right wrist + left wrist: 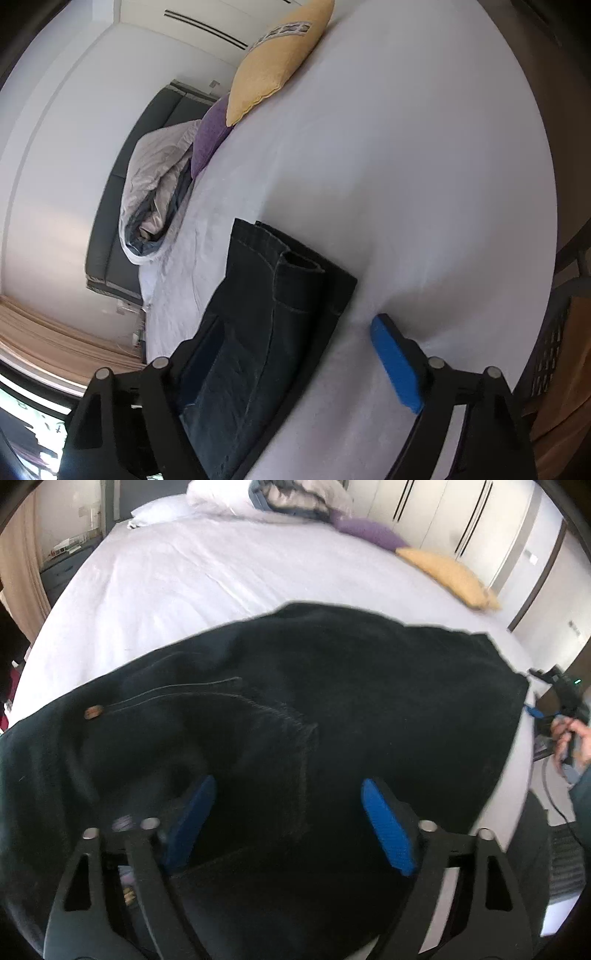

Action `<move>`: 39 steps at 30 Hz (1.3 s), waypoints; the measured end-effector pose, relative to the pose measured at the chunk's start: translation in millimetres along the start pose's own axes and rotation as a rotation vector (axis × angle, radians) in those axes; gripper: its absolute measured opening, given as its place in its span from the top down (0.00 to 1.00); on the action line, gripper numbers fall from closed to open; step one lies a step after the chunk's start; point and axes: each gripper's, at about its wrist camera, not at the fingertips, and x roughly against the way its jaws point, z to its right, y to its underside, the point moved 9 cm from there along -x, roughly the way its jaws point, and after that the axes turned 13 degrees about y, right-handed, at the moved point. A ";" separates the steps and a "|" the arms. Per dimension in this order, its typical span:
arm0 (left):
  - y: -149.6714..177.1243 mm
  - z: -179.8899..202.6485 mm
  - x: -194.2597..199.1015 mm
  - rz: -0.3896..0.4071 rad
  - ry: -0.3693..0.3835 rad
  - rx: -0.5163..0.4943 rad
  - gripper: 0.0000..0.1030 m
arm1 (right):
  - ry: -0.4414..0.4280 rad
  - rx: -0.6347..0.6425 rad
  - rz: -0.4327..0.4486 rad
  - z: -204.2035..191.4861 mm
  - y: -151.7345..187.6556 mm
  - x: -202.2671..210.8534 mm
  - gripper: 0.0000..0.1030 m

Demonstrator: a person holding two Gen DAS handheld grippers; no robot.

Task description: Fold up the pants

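Our left gripper point(288, 823) stood wide open, holding nothing, its blue pads point(388, 827) poised low over the waist end of the pants point(295, 701). Our right gripper point(295, 354) gaped equally wide and empty above the pants' hem end point(291, 280). The dark pants lay flattened on the bed point(177, 576), near its closest edge, well short of the yellow cushion point(447, 576). To fold well, we judged each claw should pinch both fabric layers squarely at the pants' corners, lifting together. Both grippers pointed down and forward toward the bed.
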 end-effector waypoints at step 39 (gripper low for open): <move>-22.7 29.1 -64.1 -0.005 0.379 0.267 0.49 | 0.162 0.574 0.191 -117.3 66.1 36.2 0.94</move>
